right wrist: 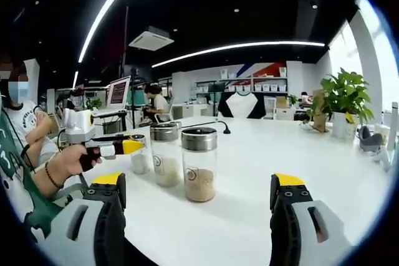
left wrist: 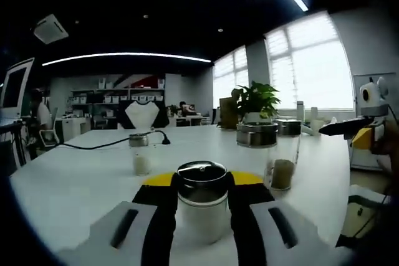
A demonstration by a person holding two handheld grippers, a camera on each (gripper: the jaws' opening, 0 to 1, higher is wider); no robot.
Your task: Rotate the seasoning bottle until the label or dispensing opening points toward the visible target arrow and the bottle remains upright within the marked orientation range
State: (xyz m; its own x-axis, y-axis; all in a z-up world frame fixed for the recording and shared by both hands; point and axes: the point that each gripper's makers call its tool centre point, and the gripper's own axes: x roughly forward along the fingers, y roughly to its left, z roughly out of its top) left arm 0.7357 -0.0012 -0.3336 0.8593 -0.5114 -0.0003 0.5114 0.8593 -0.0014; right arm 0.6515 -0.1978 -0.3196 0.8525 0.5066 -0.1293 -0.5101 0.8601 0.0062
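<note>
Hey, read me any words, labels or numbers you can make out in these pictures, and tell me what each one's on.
No text is legible.
Round label on the nearer clear glass seasoning bottle with a metal lid: too small to read.
Label on the glass bottle behind it: blurred.
Lit monitor screen: unreadable.

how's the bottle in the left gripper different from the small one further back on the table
The seasoning bottle sits between the jaws of the left gripper, which close against its sides; the small bottle stands free on the white table. The seasoning bottle looks larger and wider with a broad shiny metal lid; the small bottle looks slimmer with a smaller lid, partly because it's farther away. Both stand upright, with clear bodies and pale contents.
</note>
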